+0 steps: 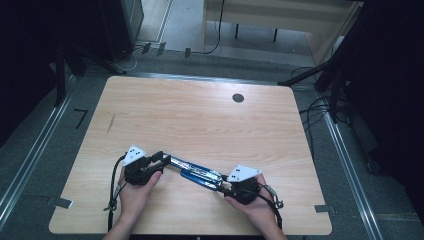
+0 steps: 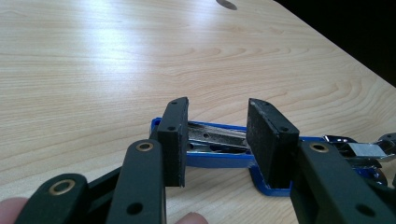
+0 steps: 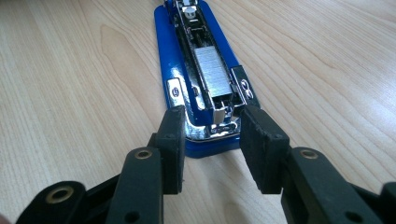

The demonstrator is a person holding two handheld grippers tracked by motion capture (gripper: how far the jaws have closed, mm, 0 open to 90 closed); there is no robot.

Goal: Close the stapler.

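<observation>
Wooden table [image 1: 200, 120]; parted fingers [image 3: 170, 140] flanking stapler [image 3: 205, 70].

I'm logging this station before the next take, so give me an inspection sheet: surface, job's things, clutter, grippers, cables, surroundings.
Surface: wooden table, with a dark round hole near the far edge.
Job's things: blue stapler lying opened out flat near the front edge; staples sit in its metal track.
Clutter: nothing seen.
Grippers: left hand-held gripper open, jaws either side of one end of the stapler; right hand-held gripper open, jaws either side of the other end.
Cables: black cable trails from the left hand-held gripper; loose floor cables lie right of the table.
Surroundings: grey floor, pale desk behind, dark stands at both sides.
</observation>
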